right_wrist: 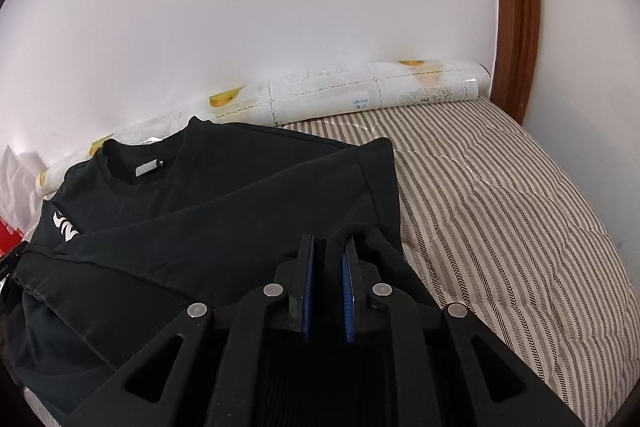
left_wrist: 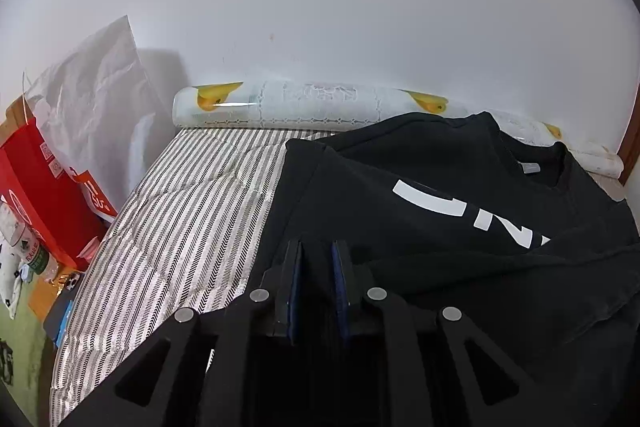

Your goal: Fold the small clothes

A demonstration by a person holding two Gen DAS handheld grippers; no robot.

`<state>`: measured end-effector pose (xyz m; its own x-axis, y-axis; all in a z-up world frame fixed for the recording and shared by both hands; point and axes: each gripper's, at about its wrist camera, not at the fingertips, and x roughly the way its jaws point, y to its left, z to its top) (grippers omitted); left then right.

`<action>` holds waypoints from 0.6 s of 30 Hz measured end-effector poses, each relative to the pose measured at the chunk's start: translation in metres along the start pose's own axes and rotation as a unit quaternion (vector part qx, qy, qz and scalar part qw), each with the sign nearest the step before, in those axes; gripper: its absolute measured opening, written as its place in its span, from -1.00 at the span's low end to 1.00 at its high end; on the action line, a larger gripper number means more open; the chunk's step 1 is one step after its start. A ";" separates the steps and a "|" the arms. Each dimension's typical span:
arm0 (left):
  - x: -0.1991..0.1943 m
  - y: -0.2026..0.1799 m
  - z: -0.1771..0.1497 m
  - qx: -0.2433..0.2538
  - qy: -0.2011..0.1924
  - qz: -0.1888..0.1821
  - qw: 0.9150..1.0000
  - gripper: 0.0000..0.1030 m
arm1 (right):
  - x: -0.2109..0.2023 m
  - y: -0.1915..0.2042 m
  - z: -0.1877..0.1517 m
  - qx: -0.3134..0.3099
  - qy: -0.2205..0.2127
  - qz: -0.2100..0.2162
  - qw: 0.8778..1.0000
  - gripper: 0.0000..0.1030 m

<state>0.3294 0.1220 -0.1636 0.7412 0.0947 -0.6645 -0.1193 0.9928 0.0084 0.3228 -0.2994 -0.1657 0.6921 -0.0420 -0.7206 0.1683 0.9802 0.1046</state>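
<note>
A striped quilted mattress [left_wrist: 180, 227] carries everything, its far edge running along a white wall [left_wrist: 320, 7]. A black T-shirt [left_wrist: 460, 227] with white lettering [left_wrist: 472, 215] lies spread across the middle of the mattress, collar [right_wrist: 132, 167] toward the far edge, both sleeves folded in over the chest. A roll of patterned film [left_wrist: 312, 105] with yellow prints lies along the far edge, touching the wall. A red box [left_wrist: 44, 195] stands beyond the left edge. The left gripper [left_wrist: 318, 253] clamps a fold of the T-shirt at its left side; the right gripper [right_wrist: 330, 251] likewise pinches the fabric near the right side, cloth bunched between its blue pads [right_wrist: 349, 291].
</note>
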 end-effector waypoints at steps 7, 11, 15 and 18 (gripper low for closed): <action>0.001 0.000 0.000 -0.001 0.003 -0.004 1.000 -0.65 | 0.000 0.000 -0.001 0.003 0.000 -0.005 1.000 -0.70; 0.000 0.000 0.000 -0.003 0.001 -0.008 1.000 -0.62 | -0.001 -0.002 -0.002 0.005 -0.001 -0.002 1.000 -0.65; -0.004 0.002 -0.001 -0.008 -0.008 -0.019 1.000 -0.48 | -0.005 -0.005 -0.003 0.015 -0.010 0.005 1.000 -0.51; -0.007 0.002 -0.001 -0.013 -0.015 -0.006 1.000 0.01 | -0.014 -0.008 -0.004 0.027 -0.030 0.009 0.999 -0.30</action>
<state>0.3236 0.1235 -0.1599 0.7626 0.0851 -0.6413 -0.1270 0.9917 -0.0194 0.3094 -0.3058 -0.1594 0.7362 -0.0371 -0.6758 0.1917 0.9691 0.1556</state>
